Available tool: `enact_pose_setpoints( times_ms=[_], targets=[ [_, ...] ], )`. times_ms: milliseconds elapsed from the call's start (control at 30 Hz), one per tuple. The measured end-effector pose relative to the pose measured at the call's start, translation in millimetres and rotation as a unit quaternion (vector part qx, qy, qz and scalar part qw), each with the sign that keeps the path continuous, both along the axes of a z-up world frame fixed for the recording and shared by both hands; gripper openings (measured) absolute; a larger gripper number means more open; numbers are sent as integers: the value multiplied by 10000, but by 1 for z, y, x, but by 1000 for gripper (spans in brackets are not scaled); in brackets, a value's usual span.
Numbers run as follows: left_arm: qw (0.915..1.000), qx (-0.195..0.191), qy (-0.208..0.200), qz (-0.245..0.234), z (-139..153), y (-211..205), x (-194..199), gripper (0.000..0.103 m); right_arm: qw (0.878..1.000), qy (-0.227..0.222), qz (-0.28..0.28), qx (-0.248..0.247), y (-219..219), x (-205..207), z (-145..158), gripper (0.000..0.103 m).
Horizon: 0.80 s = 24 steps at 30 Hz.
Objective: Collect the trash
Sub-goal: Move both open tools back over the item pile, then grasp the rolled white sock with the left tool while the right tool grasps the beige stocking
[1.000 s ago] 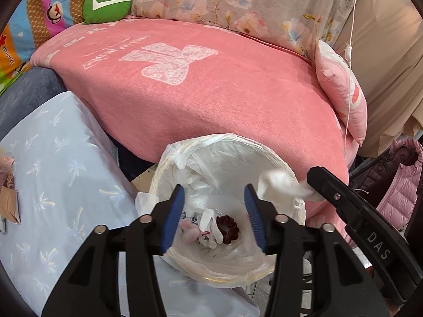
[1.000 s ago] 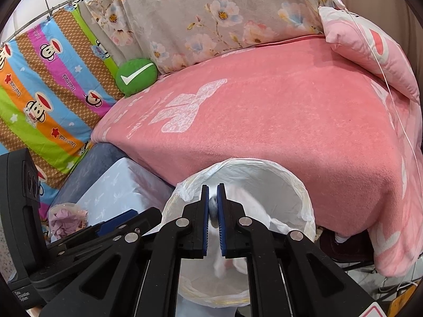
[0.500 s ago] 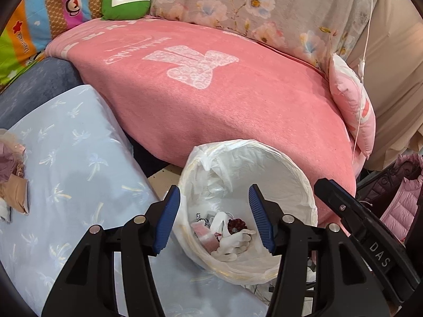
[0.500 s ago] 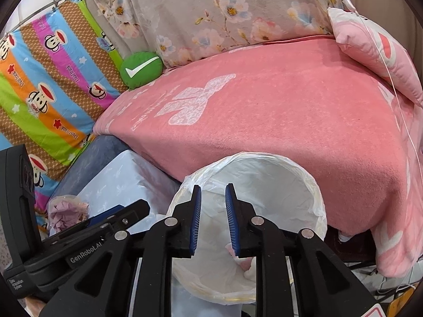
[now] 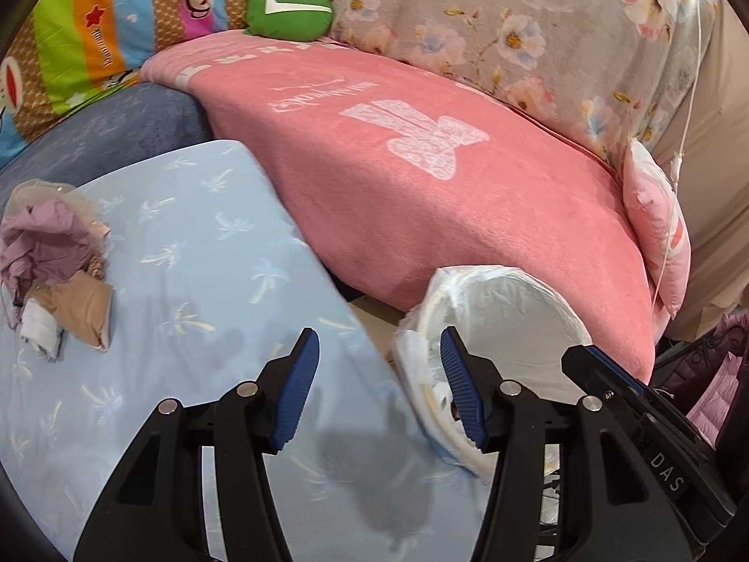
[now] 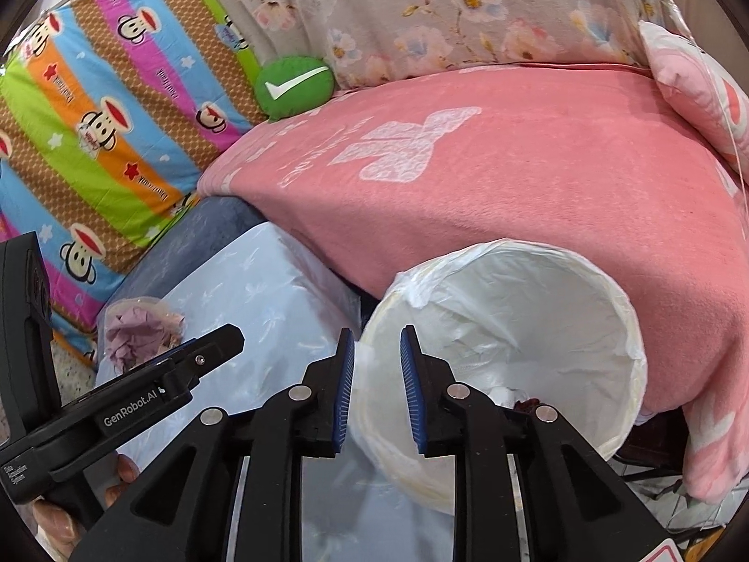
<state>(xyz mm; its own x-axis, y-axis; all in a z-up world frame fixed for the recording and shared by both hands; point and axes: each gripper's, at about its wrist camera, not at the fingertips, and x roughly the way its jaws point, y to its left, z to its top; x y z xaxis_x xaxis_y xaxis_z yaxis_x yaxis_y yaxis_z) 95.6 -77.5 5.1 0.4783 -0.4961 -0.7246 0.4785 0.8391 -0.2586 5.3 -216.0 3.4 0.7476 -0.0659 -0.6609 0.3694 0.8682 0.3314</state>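
Observation:
The bin (image 5: 510, 309) with a white liner stands between the blue-covered surface and the pink bed. My left gripper (image 5: 379, 342) is open and empty, over the blue cover's edge just left of the bin. A trash pile (image 5: 51, 271) of crumpled purple paper, a brown piece and a white scrap lies at the far left. My right gripper (image 6: 374, 342) hangs over the near rim of the bin (image 6: 622, 309), jaws opening, nothing between them. White and dark trash (image 6: 508, 395) lies inside the bin. The same trash pile (image 6: 140, 328) shows beyond the left gripper (image 6: 220, 337).
A light blue cover with a palm print (image 5: 196, 253) spreads over the low surface. The pink blanket (image 5: 421, 196) on the bed rises behind the bin. A pink pillow (image 5: 660, 234) and a pink jacket (image 5: 721, 388) sit at the right.
The white tissue left the right gripper and dropped into the bin as its jaws parted. Both grippers swung left, from over the bin toward the blue cover.

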Motion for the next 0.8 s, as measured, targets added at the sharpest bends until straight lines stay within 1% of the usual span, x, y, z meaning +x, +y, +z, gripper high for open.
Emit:
enact_pose_setpoints(
  times_ms=[233, 400, 467, 567, 667, 767, 800],
  targets=[
    [9989, -41, 16, 470, -3, 46, 11, 52, 9991, 60, 412, -95, 39, 21, 4, 27],
    [9958, 53, 38, 919, -11, 88, 20, 52, 9969, 101, 768, -111, 73, 43, 5, 30],
    [9939, 147, -1, 1089, -14, 105, 23, 53, 9956, 131, 919, -88, 88, 53, 4, 30],
    [9904, 308, -52, 1348, -19, 131, 25, 57, 9933, 181, 1142, -60, 110, 68, 1, 30],
    [9863, 387, 7, 1602, -26, 157, 31, 59, 9905, 236, 1355, -33, 132, 83, -3, 31],
    [9819, 386, 126, 1848, -33, 183, 40, 60, 9874, 288, 1557, -33, 154, 97, -8, 36],
    [9808, 382, 152, 1908, -35, 190, 42, 61, 9862, 307, 1629, -36, 162, 102, -10, 38]
  ],
)
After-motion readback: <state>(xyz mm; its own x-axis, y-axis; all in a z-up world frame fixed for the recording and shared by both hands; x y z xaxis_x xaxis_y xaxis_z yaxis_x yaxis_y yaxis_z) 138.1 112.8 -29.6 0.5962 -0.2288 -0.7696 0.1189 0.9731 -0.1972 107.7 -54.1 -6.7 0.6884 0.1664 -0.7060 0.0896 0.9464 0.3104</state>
